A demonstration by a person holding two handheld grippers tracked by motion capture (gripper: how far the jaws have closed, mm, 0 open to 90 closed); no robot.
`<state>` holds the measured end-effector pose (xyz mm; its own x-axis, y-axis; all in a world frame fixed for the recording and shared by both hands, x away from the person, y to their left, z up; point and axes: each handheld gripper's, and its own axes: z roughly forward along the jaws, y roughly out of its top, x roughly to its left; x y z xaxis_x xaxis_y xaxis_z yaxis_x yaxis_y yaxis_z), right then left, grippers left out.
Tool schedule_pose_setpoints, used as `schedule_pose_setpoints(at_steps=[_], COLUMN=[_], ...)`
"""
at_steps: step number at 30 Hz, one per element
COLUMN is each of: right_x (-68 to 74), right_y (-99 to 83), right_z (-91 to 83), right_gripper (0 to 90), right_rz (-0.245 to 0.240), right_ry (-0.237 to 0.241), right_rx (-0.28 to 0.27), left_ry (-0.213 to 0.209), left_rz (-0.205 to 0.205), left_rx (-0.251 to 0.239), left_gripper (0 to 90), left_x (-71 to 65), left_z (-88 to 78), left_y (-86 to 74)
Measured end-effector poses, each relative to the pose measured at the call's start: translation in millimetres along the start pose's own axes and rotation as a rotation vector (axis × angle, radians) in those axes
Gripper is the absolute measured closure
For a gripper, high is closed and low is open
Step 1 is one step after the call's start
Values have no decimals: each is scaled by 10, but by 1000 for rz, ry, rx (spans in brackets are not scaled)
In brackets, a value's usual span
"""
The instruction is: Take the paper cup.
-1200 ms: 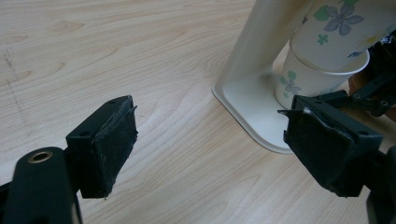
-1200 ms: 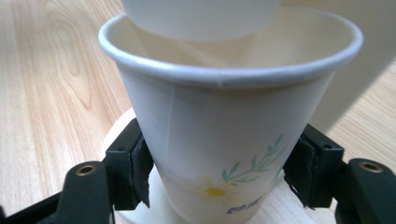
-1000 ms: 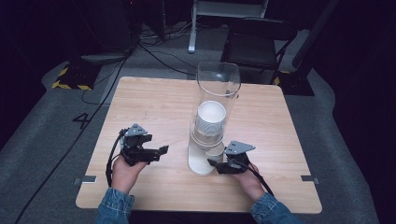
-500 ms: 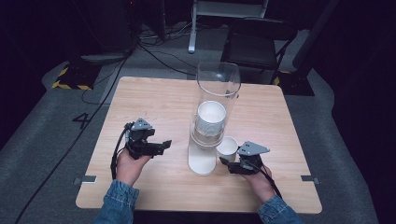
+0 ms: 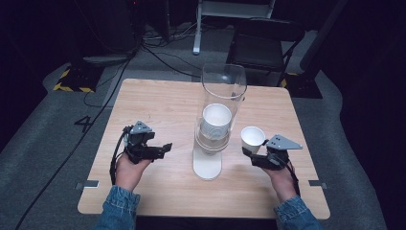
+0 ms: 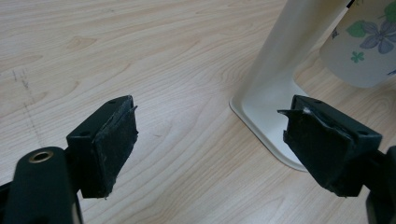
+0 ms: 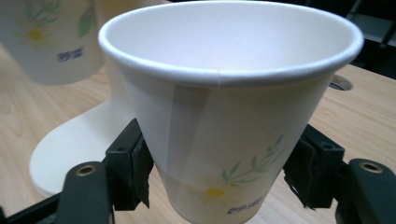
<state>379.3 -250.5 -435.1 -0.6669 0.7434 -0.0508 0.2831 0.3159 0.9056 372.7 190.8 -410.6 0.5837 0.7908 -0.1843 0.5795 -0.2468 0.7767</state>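
Right gripper (image 5: 253,155) clamped a paper cup (image 5: 252,139) upright, just right of the cup dispenser (image 5: 216,120) above the surface (image 5: 158,103); left gripper (image 5: 160,149) stood open, empty; excess squeeze risked crushing its thin wall

My left gripper (image 5: 165,145) sits low at the left, held in my left hand (image 5: 128,165), its two black jaws standing wide apart with nothing between them and pointing toward the middle. My right gripper (image 5: 245,151) is at the right, held in my right hand (image 5: 280,175), raised a little, its jaws drawn in and pressing from both sides on what they carry. Both denim-sleeved forearms enter from the near edge.
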Motion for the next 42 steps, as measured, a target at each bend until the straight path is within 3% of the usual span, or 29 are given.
schedule_pose_setpoints(at_steps=[4, 10, 16, 29, 35, 42], right_x=[-182, -411, -555, -669, -659, -666], right_y=[18, -36, -133, -326, -363, -399], right_z=[-54, -69, -17, 179, 236, 275], right_gripper=[329, 328, 325, 323, 321, 313], right_rz=[40, 113, 139, 174, 153, 164], right_ry=[-38, -106, -122, -80, -92, -91], right_rx=[-4, 53, 96, 130, 167, 194], left_ry=[6, 10, 13, 18, 15, 11], left_rz=[-4, -9, -11, -10, -8, 2], left_rx=[4, 10, 16, 12, 9, 17], left_gripper=[172, 171, 172, 172, 173, 173], left_x=[7, 0, 5, 0, -6, -14], left_z=[-32, -51, -59, -61, -64, -46], left_y=[-41, -85, -103, -107, -104, -104])
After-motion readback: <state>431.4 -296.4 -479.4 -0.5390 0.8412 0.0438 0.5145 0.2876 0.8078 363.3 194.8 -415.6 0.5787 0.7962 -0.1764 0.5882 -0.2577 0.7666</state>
